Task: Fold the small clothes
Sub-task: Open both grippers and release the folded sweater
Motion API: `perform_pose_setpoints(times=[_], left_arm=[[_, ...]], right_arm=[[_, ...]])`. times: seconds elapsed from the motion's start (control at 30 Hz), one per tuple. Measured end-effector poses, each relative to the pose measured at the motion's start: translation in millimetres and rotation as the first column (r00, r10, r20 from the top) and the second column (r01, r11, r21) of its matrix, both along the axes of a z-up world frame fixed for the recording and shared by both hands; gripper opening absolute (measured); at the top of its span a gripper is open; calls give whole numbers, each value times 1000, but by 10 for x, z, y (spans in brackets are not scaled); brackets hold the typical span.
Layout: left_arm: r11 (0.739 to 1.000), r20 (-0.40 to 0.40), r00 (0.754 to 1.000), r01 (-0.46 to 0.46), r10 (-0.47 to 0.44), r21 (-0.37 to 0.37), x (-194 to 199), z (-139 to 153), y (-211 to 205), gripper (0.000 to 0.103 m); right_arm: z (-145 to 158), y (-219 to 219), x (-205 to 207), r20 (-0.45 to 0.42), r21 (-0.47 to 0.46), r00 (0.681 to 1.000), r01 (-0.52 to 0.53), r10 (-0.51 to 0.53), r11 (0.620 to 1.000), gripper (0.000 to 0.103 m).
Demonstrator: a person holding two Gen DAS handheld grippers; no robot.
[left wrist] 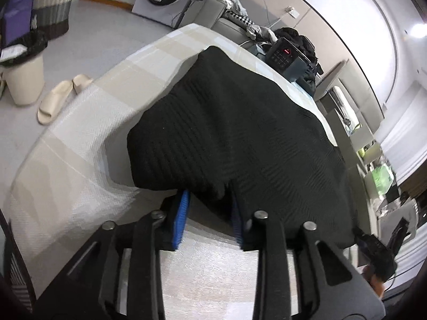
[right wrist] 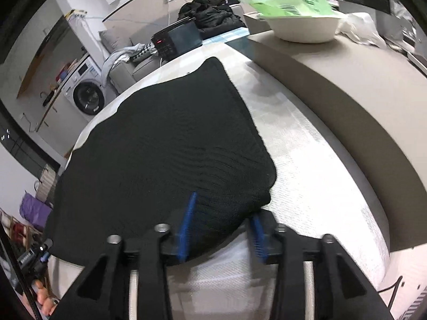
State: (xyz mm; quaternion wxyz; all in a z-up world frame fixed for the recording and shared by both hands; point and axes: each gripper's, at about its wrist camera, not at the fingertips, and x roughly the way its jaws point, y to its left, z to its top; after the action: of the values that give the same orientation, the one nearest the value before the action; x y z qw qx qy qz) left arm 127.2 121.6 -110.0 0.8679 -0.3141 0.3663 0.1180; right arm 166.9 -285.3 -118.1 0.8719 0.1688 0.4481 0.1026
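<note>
A black ribbed knit garment point(left wrist: 234, 122) lies spread over the pale checked tablecloth point(left wrist: 80, 138); it also shows in the right wrist view point(right wrist: 170, 138). My left gripper point(left wrist: 209, 213) has its blue-padded jaws around the garment's near left edge, and the cloth lifts there. My right gripper point(right wrist: 222, 226) has its blue pads around the garment's near right corner, which is raised off the cloth. The garment's far end rests flat on the table. The fingertips are partly hidden under the fabric.
A black device with a red display point(left wrist: 284, 56) sits at the table's far end. A beige raised surface point(right wrist: 347, 85) with a white bowl point(right wrist: 304, 28) borders the right side. Slippers point(left wrist: 58, 96) and a bin point(left wrist: 24, 77) are on the floor to the left.
</note>
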Motion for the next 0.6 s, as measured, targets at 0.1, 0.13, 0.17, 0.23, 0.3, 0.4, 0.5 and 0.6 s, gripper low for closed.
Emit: perform_pose_setpoints(times=[0.1, 0.13, 0.17, 0.23, 0.3, 0.4, 0.5, 0.6], left_arm=[[999, -3, 1000, -22, 22, -34, 3, -25, 94, 33], [998, -7, 1000, -27, 27, -48, -5, -39, 110, 35], [998, -7, 999, -32, 31, -62, -22, -60, 129, 35], [997, -15, 999, -29, 28, -67, -33, -91, 147, 35], [997, -16, 1000, -22, 21, -68, -68, -106, 161, 36], [997, -15, 1000, -29, 27, -77, -115, -115, 210, 40], [993, -2, 999, -45, 45, -113, -126, -145, 299, 41], [982, 12, 997, -76, 79, -174, -111, -173, 420, 41]], right_arm=[[-37, -73, 12, 3, 48, 1000, 18, -18, 999, 44], [-42, -85, 15, 9, 55, 1000, 25, -26, 998, 42], [-39, -87, 16, 13, 57, 999, 32, -33, 998, 38], [-45, -69, 31, 26, 55, 999, 36, -37, 998, 30], [-36, -56, 40, 39, 47, 998, 50, -52, 998, 28], [-25, -85, 19, 44, 34, 996, 73, -75, 997, 27], [-27, -79, 34, 25, 31, 998, 64, -65, 997, 29], [-10, -100, 15, 16, 47, 998, 62, -63, 997, 32]])
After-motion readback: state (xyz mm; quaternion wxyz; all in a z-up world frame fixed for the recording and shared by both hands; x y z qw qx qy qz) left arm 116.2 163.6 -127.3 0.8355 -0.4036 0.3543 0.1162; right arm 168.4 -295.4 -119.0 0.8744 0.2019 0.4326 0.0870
